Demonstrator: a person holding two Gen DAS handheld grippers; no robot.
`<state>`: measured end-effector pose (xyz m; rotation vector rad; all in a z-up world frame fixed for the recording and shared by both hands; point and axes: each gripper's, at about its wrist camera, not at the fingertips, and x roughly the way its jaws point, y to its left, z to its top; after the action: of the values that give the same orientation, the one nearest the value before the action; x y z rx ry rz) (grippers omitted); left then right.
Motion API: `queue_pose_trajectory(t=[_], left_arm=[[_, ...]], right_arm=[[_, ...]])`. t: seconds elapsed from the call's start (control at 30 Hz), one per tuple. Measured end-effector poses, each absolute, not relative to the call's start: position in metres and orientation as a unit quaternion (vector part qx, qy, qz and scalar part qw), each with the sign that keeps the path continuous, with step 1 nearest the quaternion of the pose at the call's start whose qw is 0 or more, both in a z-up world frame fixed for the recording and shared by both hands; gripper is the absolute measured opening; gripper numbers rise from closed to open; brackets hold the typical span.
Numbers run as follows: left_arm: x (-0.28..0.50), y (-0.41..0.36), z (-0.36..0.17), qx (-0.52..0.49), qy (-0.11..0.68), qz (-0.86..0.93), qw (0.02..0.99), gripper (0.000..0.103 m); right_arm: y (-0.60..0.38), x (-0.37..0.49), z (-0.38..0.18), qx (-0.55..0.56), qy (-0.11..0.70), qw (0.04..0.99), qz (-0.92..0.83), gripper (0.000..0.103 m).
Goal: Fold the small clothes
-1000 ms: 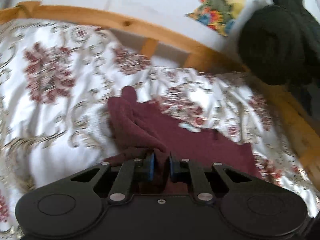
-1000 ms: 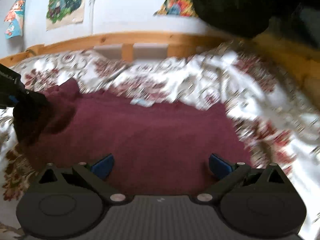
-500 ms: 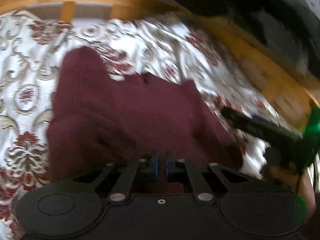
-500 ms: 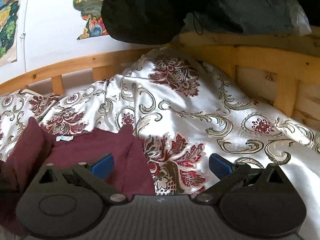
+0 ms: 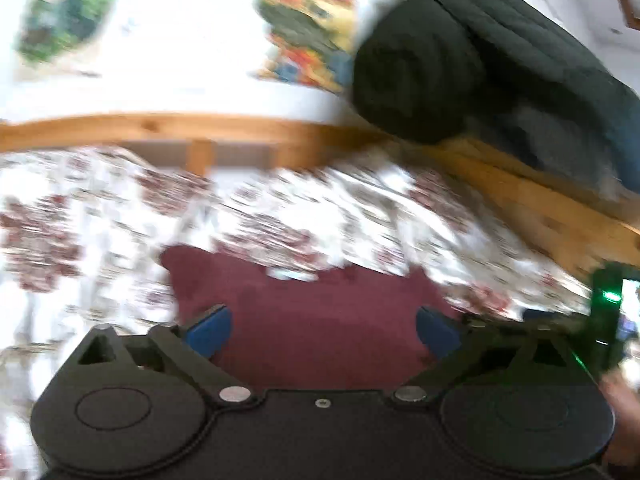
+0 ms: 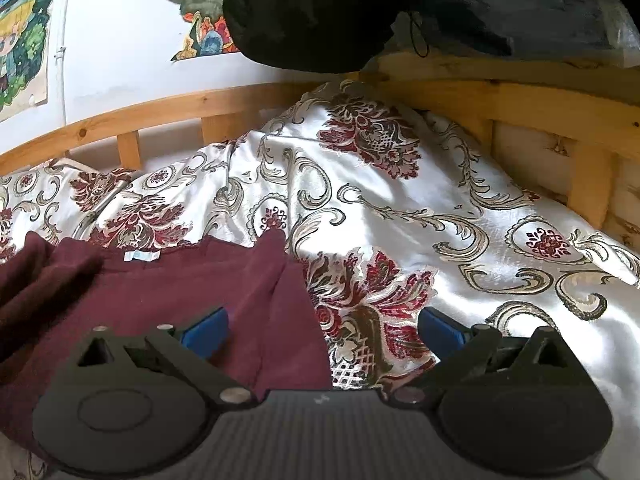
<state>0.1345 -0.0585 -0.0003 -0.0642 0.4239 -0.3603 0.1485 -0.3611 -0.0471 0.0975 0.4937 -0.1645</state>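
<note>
A maroon garment (image 5: 320, 320) lies flat on the floral bedspread (image 5: 100, 240), with a small pale label at its far edge. My left gripper (image 5: 322, 330) is open and empty, its blue pads spread over the near part of the cloth; the view is blurred. In the right wrist view the same garment (image 6: 180, 292) lies at lower left, one side folded over onto it. My right gripper (image 6: 322, 328) is open and empty, above the garment's right edge and the bedspread (image 6: 460, 216).
A wooden bed rail (image 6: 168, 116) runs along the back and the right side (image 6: 560, 108). Dark bedding or clothing (image 6: 340, 8) hangs over the right rail (image 5: 500, 52). Posters are on the white wall (image 6: 120, 40). The other gripper's body with a green light (image 5: 608, 312) shows at right.
My left gripper has let go of the maroon cloth and opened wide. It has pulled back and swung, so the garment now lies flat ahead. The right gripper barely moved.
</note>
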Motion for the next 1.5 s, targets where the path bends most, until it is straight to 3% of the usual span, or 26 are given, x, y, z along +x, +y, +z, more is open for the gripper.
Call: queue_pose_trajectory(t=[0.2,0.43,0.77,0.87,0.93,1.03,1.3,1.5], left_arm=[[0.15,-0.017,-0.031,-0.068,0.282,-0.091,0.953,0.102],[0.175,0.04,-0.08,-0.233,0.389,0.003,0.891,0.098],[0.178,0.045,-0.09,-0.29,0.366,-0.003,0.884,0.101],[0.188,0.049,-0.088,-0.316,0.358,0.014,0.878,0.084],[0.193,0.045,-0.083,-0.307,0.369,0.04,0.876,0.052],[0.192,0.035,-0.075,-0.268,0.376,0.055,0.885,0.032],[0.192,-0.019,-0.033,-0.107,0.331,0.007,0.937,0.023],[0.19,-0.092,-0.002,0.068,0.283,-0.092,0.952,0.023]], right_arm=[[-0.35,0.145,-0.048,0.033,0.238,0.968,-0.074,0.103],[-0.337,0.145,-0.055,0.016,0.255,0.964,-0.068,0.103],[-0.333,0.142,-0.057,0.019,0.264,0.963,-0.059,0.103],[-0.333,0.142,-0.056,0.021,0.264,0.963,-0.057,0.103],[-0.334,0.142,-0.056,0.023,0.265,0.962,-0.056,0.103],[-0.336,0.143,-0.056,0.031,0.267,0.962,-0.058,0.103],[-0.345,0.145,-0.053,0.053,0.262,0.962,-0.06,0.103],[-0.366,0.145,-0.047,0.078,0.252,0.961,-0.084,0.103]])
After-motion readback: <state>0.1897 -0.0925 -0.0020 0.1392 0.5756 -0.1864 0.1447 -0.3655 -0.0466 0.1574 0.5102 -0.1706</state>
